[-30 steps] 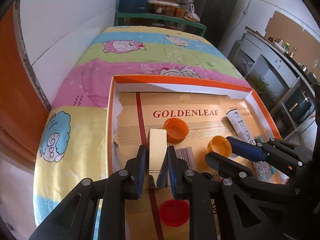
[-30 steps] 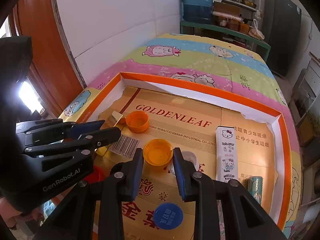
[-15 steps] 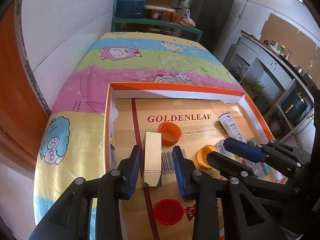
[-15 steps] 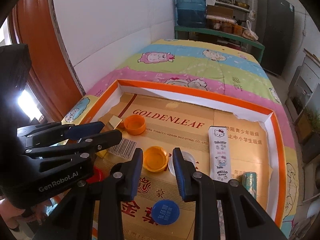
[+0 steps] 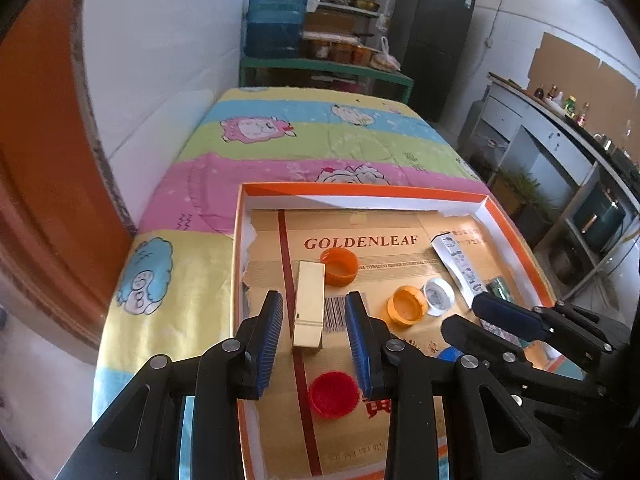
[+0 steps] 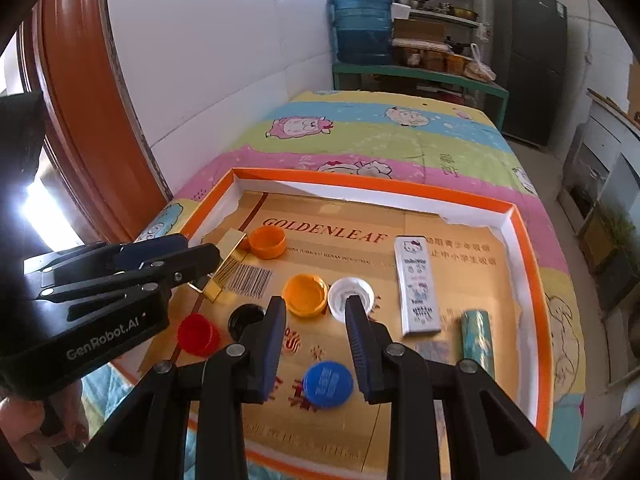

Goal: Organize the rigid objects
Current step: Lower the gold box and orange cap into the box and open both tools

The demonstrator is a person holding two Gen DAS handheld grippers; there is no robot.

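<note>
A gold box [image 5: 308, 308] lies flat in the orange-rimmed tray [image 5: 360, 190], near its left wall. My left gripper [image 5: 314, 320] hovers just behind and above the box, open, its pads clear of both sides. Next to the box's far end sits an orange cap [image 5: 339, 266]. My right gripper [image 6: 316, 312] is open and holds nothing. Just beyond its tips lie a yellow-orange cap [image 6: 304, 294] and a white cap [image 6: 351, 296]. The left gripper [image 6: 200, 246] shows in the right wrist view over the gold box [image 6: 228, 256].
Also in the tray are a red cap [image 6: 198, 334], a black cap [image 6: 246, 318], a blue cap [image 6: 328, 384], a Hello Kitty box [image 6: 416, 284] and a teal tube [image 6: 476, 340]. The tray rests on a striped cartoon bedspread [image 6: 380, 136]. A wall and an orange door frame stand on the left.
The left gripper opened and let go of the gold box, which now lies in the tray. Both grippers drew back and rose a little, so more of the tray shows.
</note>
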